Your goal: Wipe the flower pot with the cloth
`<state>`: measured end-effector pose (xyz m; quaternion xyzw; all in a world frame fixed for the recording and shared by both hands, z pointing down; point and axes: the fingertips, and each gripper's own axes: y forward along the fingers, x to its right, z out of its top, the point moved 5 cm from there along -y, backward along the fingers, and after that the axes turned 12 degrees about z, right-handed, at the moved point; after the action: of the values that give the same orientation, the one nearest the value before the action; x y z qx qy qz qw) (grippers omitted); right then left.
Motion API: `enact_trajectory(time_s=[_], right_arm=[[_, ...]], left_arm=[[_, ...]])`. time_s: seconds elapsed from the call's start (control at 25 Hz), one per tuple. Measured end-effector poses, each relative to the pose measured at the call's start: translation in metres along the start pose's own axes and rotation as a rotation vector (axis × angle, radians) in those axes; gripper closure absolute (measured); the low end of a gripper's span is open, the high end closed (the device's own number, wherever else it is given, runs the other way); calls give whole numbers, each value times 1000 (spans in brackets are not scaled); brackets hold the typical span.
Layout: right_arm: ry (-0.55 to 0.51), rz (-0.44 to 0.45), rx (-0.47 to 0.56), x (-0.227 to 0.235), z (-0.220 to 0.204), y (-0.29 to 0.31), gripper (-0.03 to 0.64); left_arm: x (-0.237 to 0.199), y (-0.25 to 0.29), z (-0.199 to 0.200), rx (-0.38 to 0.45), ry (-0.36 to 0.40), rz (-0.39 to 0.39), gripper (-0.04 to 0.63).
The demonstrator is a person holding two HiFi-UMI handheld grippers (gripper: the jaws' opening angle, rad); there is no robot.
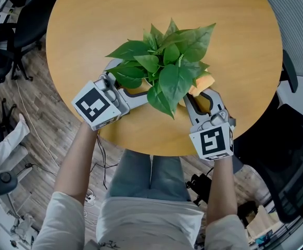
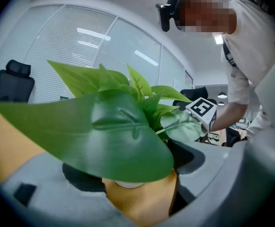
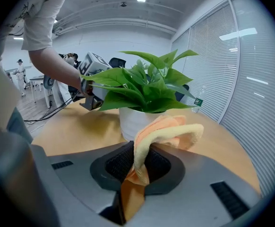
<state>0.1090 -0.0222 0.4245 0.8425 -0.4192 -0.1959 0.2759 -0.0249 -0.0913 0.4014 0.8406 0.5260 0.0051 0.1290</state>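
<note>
Nearest us, at the lower right of the head view, the right gripper (image 1: 203, 95) has its jaws closed tight on the orange cloth (image 3: 168, 132). The clamped fold rises from between the pads. Its free end lies just beside the white pot (image 3: 133, 122); we cannot tell whether it touches.

At the centre left of the head view, the left gripper (image 1: 137, 90) reaches in from the opposite side with its jaws apart. In the left gripper view, bare table shows between them. The pot's base appears at their far end under a large leaf, clear of the pad at the frame's right.

The pot stands near the close edge of the round wooden table (image 1: 89, 25), hidden from above by the plant (image 1: 164, 66). Window blinds (image 3: 251, 70) fill the background.
</note>
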Motion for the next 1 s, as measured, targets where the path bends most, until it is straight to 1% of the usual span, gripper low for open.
enact_trajectory(time_s=[0.08, 0.2, 0.32, 0.44, 0.64, 0.88, 1.0], right_arm=[[6, -18, -10, 6, -2, -1, 563], [9, -39, -14, 13, -3, -3, 563], [-3, -48, -18, 19, 2, 0, 563], [-18, -41, -15, 19, 9, 6, 563], [-31, -34, -4, 13, 12, 10, 563], [-48, 1, -1, -4, 11, 11, 563], [-37, 7, 6, -10, 10, 13, 563]], left_arm=[[5, 1, -1, -5, -6, 66, 183], [11, 2, -5, -39, -24, 172, 183], [12, 4, -4, -32, -51, 263, 183], [14, 5, -3, -20, -69, 316, 183], [17, 9, -2, -25, -101, 408, 183], [22, 14, -2, -30, -118, 478, 183], [24, 16, -2, -35, -131, 515, 184]])
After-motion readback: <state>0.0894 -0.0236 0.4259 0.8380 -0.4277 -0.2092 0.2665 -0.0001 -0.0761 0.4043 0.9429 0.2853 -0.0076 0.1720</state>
